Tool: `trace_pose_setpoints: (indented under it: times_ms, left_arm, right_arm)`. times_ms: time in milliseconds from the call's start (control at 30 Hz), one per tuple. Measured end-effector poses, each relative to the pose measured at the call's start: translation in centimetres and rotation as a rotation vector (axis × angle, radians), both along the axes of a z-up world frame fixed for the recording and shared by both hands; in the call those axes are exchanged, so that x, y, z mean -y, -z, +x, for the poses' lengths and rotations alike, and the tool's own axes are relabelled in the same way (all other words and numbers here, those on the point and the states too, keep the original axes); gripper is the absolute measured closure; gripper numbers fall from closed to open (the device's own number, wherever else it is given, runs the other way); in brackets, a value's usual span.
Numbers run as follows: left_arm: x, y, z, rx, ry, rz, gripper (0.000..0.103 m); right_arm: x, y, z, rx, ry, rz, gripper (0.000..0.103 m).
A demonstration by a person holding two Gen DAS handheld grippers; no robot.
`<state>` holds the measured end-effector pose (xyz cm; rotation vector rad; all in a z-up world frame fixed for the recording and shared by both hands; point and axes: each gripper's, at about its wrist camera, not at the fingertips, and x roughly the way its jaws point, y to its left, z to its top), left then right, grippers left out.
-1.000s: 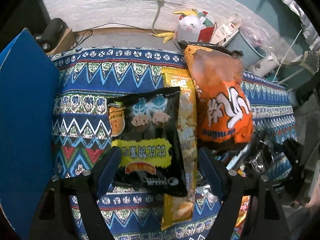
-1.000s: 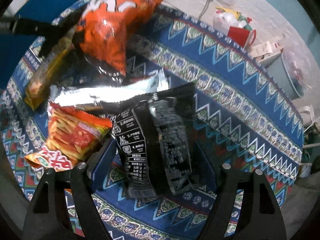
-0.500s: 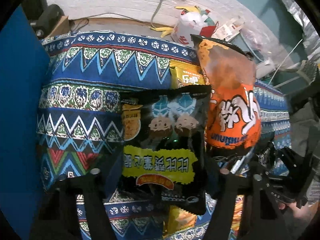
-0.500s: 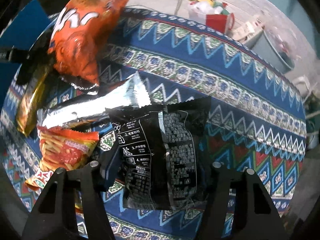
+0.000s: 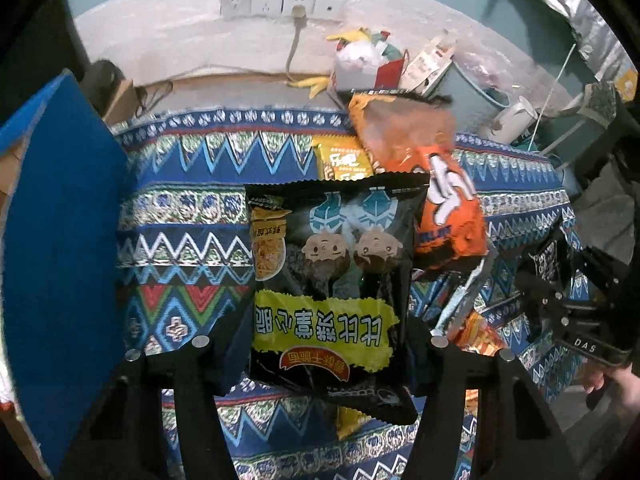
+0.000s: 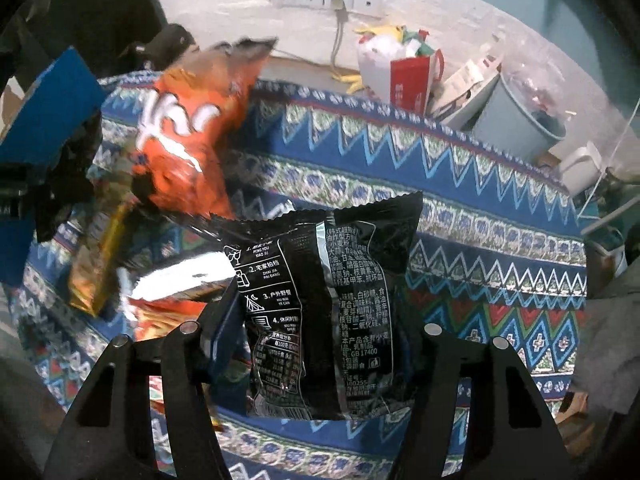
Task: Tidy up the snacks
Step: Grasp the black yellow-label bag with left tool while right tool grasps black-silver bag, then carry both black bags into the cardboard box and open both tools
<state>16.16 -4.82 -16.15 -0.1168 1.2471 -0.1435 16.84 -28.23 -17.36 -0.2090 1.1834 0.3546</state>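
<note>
The left gripper [image 5: 326, 344] clamps a glossy black snack bag with a yellow label [image 5: 328, 280] above the patterned blue tablecloth [image 5: 192, 200]. The right gripper [image 6: 320, 332] pinches another black foil bag [image 6: 324, 300] (printed back showing), beside a puffy orange chip bag [image 6: 188, 136].

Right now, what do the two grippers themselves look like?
Both the left gripper and the right gripper have matte black angular frames with round silver screw heads and dark blue finger pads. White "DAS" lettering marks the right one's body. No cables or sleeves show.
</note>
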Motion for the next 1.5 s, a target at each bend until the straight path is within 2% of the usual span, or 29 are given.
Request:
trace_pose_setpoints:
  times_ms: [533, 733, 967, 1133, 1500]
  left_arm:
    - [-1.3, -5.0, -3.5, 0.135, 0.008, 0.087, 0.041]
    - [-2.6, -6.5, -4.9, 0.162, -0.011, 0.087, 0.041]
    - [-4.7, -8.3, -6.3, 0.208, -0.044, 0.107, 0.041]
    - [-6.6, -9.0, -7.0, 0.218, -0.081, 0.087, 0.041]
    - [-10.6, -10.3, -8.1, 0.247, -0.157, 0.096, 0.041]
  right_arm:
    - [-2.2, -6.3, -1.4, 0.109, 0.042, 0.086, 0.04]
    - [-3.9, -8.3, -2.0, 0.136, 0.032, 0.117, 0.04]
    - [-7.0, -10.0, -2.4, 0.151, -0.009, 0.149, 0.04]
    - [-9.5, -10.9, -2.4, 0.162, -0.045, 0.171, 0.04]
    - [-15.5, -12.4, -2.1, 0.171, -0.123, 0.207, 0.04]
